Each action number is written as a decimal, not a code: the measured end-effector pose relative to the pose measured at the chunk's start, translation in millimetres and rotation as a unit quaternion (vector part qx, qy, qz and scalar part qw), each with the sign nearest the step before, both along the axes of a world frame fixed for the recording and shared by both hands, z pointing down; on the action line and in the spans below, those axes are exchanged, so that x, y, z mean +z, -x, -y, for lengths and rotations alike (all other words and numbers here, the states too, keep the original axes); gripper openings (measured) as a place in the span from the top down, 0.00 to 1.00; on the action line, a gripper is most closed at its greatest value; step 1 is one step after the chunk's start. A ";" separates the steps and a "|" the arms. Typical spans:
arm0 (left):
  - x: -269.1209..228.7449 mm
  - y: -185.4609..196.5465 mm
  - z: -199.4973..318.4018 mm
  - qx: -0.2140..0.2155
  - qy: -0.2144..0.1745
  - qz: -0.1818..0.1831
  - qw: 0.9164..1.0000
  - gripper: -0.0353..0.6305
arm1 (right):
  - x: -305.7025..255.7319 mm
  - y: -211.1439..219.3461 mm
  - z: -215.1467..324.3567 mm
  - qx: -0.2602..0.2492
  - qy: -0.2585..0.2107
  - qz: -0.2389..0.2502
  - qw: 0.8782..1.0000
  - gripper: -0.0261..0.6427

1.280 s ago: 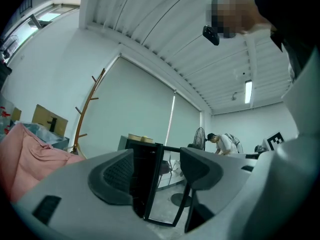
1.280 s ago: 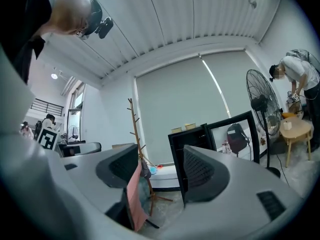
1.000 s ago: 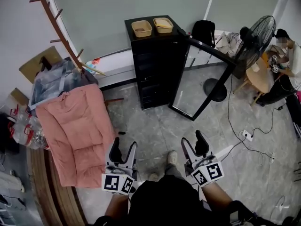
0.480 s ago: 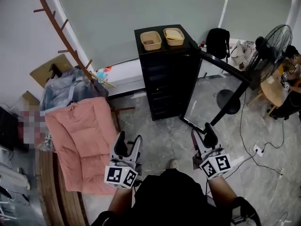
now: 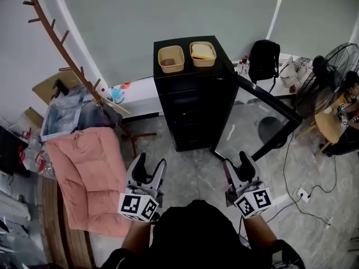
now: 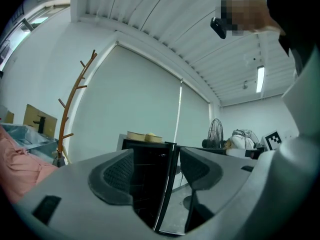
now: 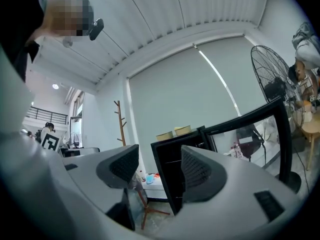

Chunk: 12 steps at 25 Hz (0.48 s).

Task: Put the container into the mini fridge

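Nearer the mini fridge (image 5: 193, 108) now, left gripper (image 5: 150, 164) and right gripper (image 5: 236, 162) gape empty; the tan containers (image 5: 171, 59) on top look light, stiff, best pinched at a rim.

Soft, even indoor light fills the room, and a ceiling strip lamp (image 6: 260, 79) glows in the left gripper view. Both gripper views bend strongly and go black at the corners. The mini fridge (image 5: 193, 102) is dark and shows little detail.
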<state>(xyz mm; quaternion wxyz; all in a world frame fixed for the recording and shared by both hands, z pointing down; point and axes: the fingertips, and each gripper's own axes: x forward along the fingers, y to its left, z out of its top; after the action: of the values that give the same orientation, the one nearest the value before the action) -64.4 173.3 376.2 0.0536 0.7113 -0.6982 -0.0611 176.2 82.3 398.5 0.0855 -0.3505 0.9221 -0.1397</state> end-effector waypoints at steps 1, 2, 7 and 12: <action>0.4 -1.5 6.1 -0.001 0.002 0.004 1.000 0.51 | 0.6 -2.6 5.9 0.000 0.000 0.000 1.000 0.55; 1.2 -3.3 11.1 -0.003 0.003 0.006 1.000 0.51 | 1.6 -5.4 11.5 0.000 0.001 0.000 1.000 0.55; 7.3 -7.2 25.4 -0.010 0.009 -0.001 1.000 0.51 | 8.8 -11.7 33.1 -0.005 0.012 -0.004 1.000 0.56; 16.7 -6.2 39.1 -0.003 0.021 0.000 1.000 0.51 | 15.9 -9.5 50.0 -0.002 0.021 -0.010 1.000 0.56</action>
<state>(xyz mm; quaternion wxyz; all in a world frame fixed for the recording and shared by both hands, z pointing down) -58.2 134.2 392.9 0.0681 0.7083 -0.7011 -0.0466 185.7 32.3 414.4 0.0682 -0.3521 0.9204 -0.1555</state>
